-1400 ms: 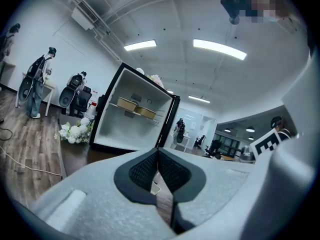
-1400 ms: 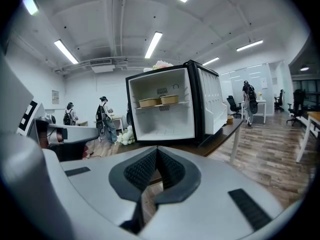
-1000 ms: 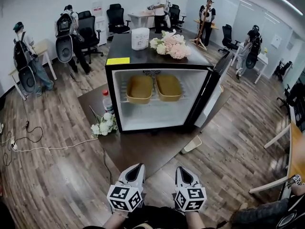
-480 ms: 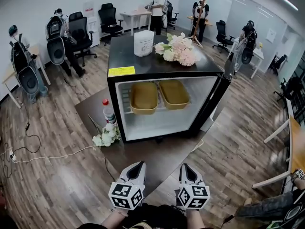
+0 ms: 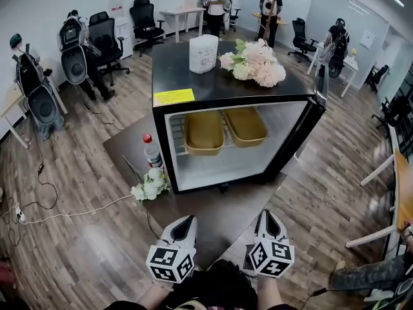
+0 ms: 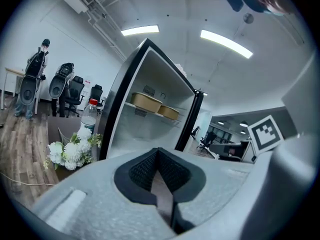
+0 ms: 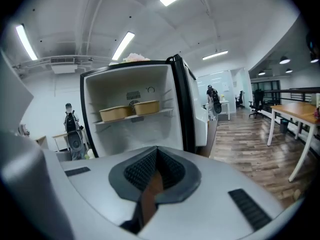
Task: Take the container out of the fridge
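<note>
Left hand-held gripper (image 5: pixel 186 223) and right hand-held gripper (image 5: pixel 266 216) (both empty) have jaws closed.

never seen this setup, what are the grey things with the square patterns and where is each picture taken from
No robot here: a person holds a tool in each hand, each ending in a two-jaw claw. The head view comes from a camera on the person's head, looking down; the left claw and right claw show at the bottom, and the marker cubes are part of them. The other two pictures come from cameras riding on each claw, looking along its jaws. Both claws are shut and empty. Ahead, a small fridge stands on a dark table with its door open. On its shelf sit two tan containers, the left container and the right container. Pink flowers and a white roll stand on top; a bottle and white flowers stand beside it.
</note>
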`<control>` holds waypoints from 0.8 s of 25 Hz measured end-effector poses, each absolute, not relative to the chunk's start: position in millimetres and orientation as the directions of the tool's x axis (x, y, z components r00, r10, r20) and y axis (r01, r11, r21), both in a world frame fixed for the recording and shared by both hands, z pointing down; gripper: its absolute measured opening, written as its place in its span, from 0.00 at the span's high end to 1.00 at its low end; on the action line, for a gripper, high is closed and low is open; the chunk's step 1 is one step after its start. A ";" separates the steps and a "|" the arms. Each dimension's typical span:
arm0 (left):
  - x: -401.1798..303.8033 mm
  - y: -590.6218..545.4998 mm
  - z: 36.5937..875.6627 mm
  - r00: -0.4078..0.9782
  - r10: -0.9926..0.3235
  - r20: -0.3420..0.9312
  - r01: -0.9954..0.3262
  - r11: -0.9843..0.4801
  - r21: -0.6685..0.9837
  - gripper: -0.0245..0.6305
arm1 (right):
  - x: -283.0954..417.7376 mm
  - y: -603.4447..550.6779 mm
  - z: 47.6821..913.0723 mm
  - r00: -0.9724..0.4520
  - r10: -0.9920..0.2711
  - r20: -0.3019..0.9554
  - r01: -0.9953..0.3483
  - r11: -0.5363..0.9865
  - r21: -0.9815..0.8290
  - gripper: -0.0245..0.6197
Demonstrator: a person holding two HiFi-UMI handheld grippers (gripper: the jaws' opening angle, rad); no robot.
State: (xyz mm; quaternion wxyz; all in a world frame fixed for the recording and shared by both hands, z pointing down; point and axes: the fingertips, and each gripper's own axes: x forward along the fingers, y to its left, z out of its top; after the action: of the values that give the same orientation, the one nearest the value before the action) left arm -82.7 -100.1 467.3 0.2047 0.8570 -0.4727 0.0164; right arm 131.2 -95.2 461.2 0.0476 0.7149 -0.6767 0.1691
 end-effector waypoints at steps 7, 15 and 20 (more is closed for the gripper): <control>-79.3 -107.6 458.8 0.552 -0.809 0.203 -0.814 -0.471 0.340 0.95 | 144.6 -134.3 417.4 0.021 -0.971 0.236 -0.985 -0.061 -0.160 0.95; -69.7 -124.3 446.0 0.547 -0.818 0.178 -0.814 -0.470 0.341 0.95 | 146.4 -191.2 374.5 -0.081 -0.974 0.211 -0.982 0.041 -0.185 0.79; -68.0 -133.6 443.3 0.527 -0.833 0.168 -0.824 -0.451 0.344 0.95 | 149.0 -225.5 353.1 -0.122 -0.973 0.198 -0.978 0.084 -0.189 0.71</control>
State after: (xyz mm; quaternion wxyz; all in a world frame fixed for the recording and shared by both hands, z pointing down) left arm -68.0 -133.6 443.3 0.1949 0.8516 -0.4864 -0.0125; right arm 149.0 -225.5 353.1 0.0102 0.6626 -0.7361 0.1378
